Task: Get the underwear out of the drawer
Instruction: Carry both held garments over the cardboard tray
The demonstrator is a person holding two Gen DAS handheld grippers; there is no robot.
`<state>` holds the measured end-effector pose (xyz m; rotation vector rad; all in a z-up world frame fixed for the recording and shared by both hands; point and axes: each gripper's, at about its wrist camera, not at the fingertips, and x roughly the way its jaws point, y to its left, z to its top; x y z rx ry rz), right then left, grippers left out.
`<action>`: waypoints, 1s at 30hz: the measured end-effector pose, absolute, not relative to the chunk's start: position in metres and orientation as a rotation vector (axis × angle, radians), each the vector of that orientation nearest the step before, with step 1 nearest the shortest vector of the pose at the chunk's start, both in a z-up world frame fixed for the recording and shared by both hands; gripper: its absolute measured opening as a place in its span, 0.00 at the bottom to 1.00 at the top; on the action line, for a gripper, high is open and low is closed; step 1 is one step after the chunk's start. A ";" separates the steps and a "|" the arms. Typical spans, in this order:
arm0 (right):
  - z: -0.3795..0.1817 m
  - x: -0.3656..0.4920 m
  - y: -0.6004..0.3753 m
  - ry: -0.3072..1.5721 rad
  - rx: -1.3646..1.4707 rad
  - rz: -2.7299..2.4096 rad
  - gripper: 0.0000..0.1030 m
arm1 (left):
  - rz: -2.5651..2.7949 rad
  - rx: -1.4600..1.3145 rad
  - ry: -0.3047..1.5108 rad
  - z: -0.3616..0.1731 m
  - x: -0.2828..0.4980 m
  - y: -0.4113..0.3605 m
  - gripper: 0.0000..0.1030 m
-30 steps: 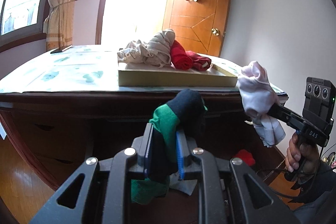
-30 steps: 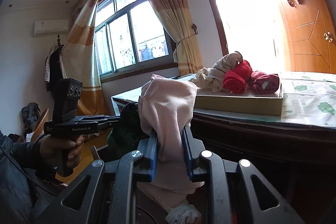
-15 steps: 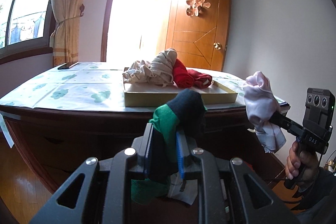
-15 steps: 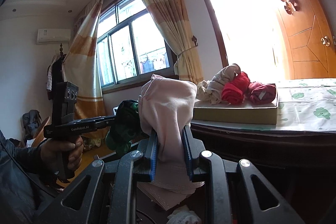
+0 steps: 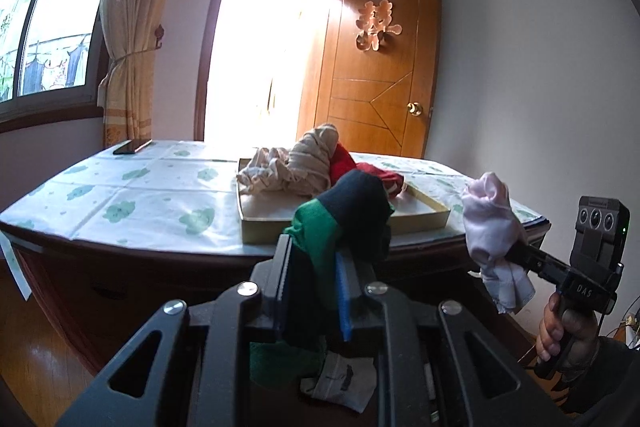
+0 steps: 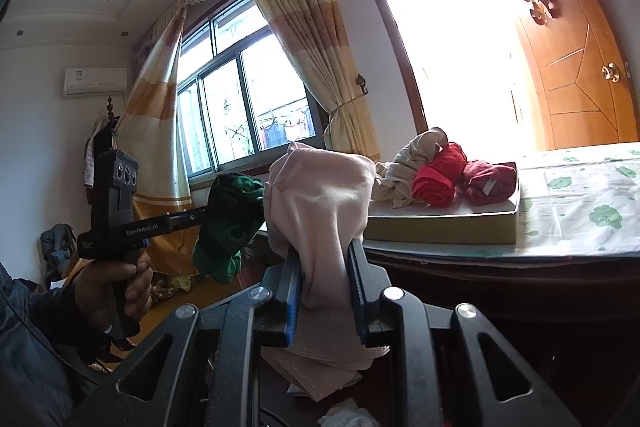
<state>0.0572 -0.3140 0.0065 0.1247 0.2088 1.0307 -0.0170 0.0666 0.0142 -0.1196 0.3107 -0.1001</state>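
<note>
My left gripper (image 5: 312, 267) is shut on green and navy underwear (image 5: 340, 215), held up in front of the dresser's edge; the same bundle (image 6: 228, 223) shows in the right wrist view. My right gripper (image 6: 324, 267) is shut on pale pink underwear (image 6: 320, 203), also seen as a pink bundle (image 5: 490, 223) at the right of the left wrist view. A shallow tan tray (image 5: 420, 219) on the dresser top holds beige (image 5: 296, 167) and red underwear (image 5: 344, 163). The drawer itself lies below and is mostly hidden behind the grippers.
The dresser top (image 5: 140, 191) carries a white cloth with green prints and a dark phone (image 5: 132, 146) at its far left corner. A wooden door (image 5: 380, 67) stands open behind it. A curtained window (image 6: 248, 115) is to the left. A person's hand (image 6: 116, 287) holds each gripper.
My left gripper has risen with the green underwear, so the dresser top and tray now show from above. The right gripper has barely moved.
</note>
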 end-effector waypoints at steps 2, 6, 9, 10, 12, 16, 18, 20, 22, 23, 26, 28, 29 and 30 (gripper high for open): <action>0.009 0.056 -0.313 0.205 0.118 1.033 0.23 | -0.105 -0.119 0.309 0.018 -0.015 0.067 0.17; 0.016 0.056 -0.312 0.196 0.105 1.027 0.23 | -0.108 -0.115 0.305 0.023 -0.011 0.065 0.17; 0.021 0.056 -0.312 0.188 0.100 1.026 0.23 | -0.109 -0.114 0.309 0.026 -0.007 0.066 0.17; 0.023 0.056 -0.311 0.187 0.096 1.023 0.23 | -0.108 -0.113 0.311 0.027 -0.005 0.066 0.17; 0.027 0.056 -0.310 0.184 0.088 1.021 0.23 | -0.107 -0.114 0.312 0.031 -0.003 0.068 0.17; 0.034 0.058 -0.308 0.181 0.080 1.020 0.23 | -0.100 -0.118 0.318 0.038 0.004 0.072 0.17; 0.038 0.059 -0.306 0.179 0.071 1.022 0.23 | -0.100 -0.117 0.319 0.042 0.008 0.073 0.17; 0.043 0.060 -0.304 0.179 0.057 1.015 0.23 | -0.094 -0.113 0.317 0.046 0.013 0.074 0.17; 0.047 0.062 -0.302 0.180 0.053 1.019 0.23 | -0.096 -0.117 0.319 0.052 0.018 0.075 0.17; 0.049 0.063 -0.302 0.180 0.053 1.017 0.23 | -0.095 -0.120 0.320 0.054 0.020 0.076 0.17; 0.055 0.068 -0.300 0.188 0.056 1.012 0.23 | -0.096 -0.118 0.328 0.060 0.029 0.077 0.17; 0.058 0.072 -0.300 0.193 0.058 1.009 0.23 | -0.095 -0.113 0.331 0.062 0.035 0.076 0.17; 0.059 0.074 -0.299 0.196 0.056 1.005 0.23 | -0.093 -0.107 0.333 0.064 0.038 0.075 0.17; 0.062 0.076 -0.299 0.199 0.055 1.001 0.23 | -0.093 -0.106 0.336 0.065 0.041 0.075 0.17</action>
